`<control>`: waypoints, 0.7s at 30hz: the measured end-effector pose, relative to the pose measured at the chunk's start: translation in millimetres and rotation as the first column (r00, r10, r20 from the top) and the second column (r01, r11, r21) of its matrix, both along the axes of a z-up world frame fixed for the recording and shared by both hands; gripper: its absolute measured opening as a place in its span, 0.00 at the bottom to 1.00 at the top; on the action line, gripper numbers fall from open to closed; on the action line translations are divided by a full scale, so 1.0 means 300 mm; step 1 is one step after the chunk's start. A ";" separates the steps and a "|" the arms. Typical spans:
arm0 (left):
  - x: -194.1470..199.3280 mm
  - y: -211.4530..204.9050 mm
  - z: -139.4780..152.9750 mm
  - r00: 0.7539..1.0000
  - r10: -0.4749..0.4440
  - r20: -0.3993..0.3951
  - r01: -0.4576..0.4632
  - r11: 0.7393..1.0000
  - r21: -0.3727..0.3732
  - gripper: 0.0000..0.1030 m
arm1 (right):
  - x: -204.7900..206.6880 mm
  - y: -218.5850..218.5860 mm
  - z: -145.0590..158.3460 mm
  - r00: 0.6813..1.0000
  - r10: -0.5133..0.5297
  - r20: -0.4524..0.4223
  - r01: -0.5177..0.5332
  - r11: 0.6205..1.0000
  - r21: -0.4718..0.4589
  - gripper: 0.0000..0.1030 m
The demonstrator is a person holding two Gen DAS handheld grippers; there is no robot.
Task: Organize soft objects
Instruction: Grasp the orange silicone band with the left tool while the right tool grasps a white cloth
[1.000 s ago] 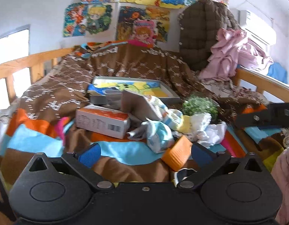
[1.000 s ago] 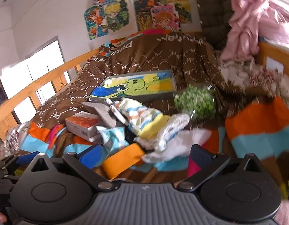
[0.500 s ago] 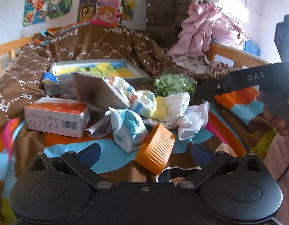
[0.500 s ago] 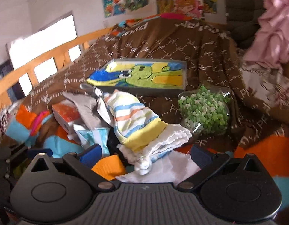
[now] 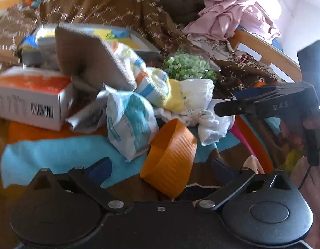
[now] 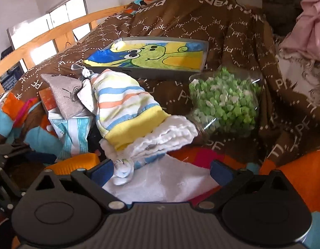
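**Both claws over the pile on the bed**

A brown patterned quilt (image 6: 232, 31) covered the wooden-railed bed. I had the striped baby hat (image 6: 122, 108) lying on the white muslin cloth (image 6: 160, 139), beside the bag of green paper stars (image 6: 224, 103). My right gripper (image 6: 160, 170) was closing, white cloth between its jaws, unpinched. My left gripper (image 5: 160, 166) stood released around the orange ribbed band (image 5: 170, 159).
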State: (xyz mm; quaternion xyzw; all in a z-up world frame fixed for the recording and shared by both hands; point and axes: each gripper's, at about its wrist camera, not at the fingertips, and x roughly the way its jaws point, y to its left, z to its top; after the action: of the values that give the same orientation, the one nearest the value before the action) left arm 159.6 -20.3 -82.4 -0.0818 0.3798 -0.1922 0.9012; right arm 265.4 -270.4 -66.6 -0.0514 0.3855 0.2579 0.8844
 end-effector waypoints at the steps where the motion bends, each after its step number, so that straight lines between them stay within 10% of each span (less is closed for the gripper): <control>1: 0.004 0.003 -0.007 1.000 0.011 -0.012 -0.011 1.000 -0.018 0.98 | 0.003 0.000 -0.006 1.000 0.010 -0.011 -0.010 1.000 0.005 0.92; 10: 0.026 -0.024 -0.021 0.998 0.036 -0.051 -0.040 0.996 -0.074 0.90 | 0.005 0.035 -0.034 0.994 0.087 -0.061 -0.087 0.996 0.008 0.77; 21: 0.045 -0.005 -0.010 0.976 0.156 -0.153 -0.175 0.977 -0.120 0.51 | -0.020 0.078 -0.047 0.981 0.178 -0.080 -0.180 0.983 -0.026 0.49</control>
State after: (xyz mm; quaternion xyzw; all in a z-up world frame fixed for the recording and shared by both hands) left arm 173.0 -21.9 -85.4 -0.1863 0.4215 -0.1349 0.8772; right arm 259.5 -246.9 -80.5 -0.0905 0.4173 0.3319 0.8411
